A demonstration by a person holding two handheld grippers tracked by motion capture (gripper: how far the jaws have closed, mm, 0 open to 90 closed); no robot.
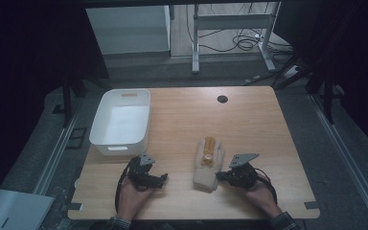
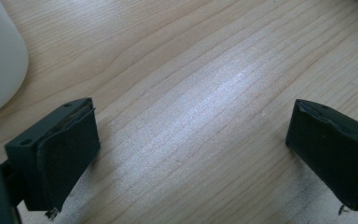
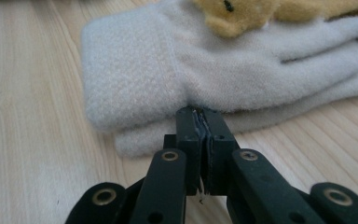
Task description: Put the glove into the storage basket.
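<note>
The pale wooden worktop (image 1: 182, 120) carries everything, with a small dark round grommet (image 1: 222, 99) near its far edge. Next in size, a white rectangular plastic bin (image 1: 120, 122) stands at the far-left part of the worktop, its inside bare as far as the high view shows. A pair of light grey fleece gloves (image 3: 223, 79), stacked one on the other, lies near the front edge, right of the middle, with a small tan plush toy (image 1: 209, 147) resting on top.

The right gripper (image 3: 204, 114) is low at the gloves' right side, its jaws pressed together at the seam between the two gloves; whether any fleece is caught between them I cannot tell. The left gripper (image 1: 163, 178) rests near the front edge, just below the bin, jaws spread wide over bare wood and holding nothing.

Judging the risks: if the pinch has only a thin fold or one glove, a lift may peel the pair apart or slip free. Tilting the stack would likely roll the toy off onto the worktop, since nothing secures it.
</note>
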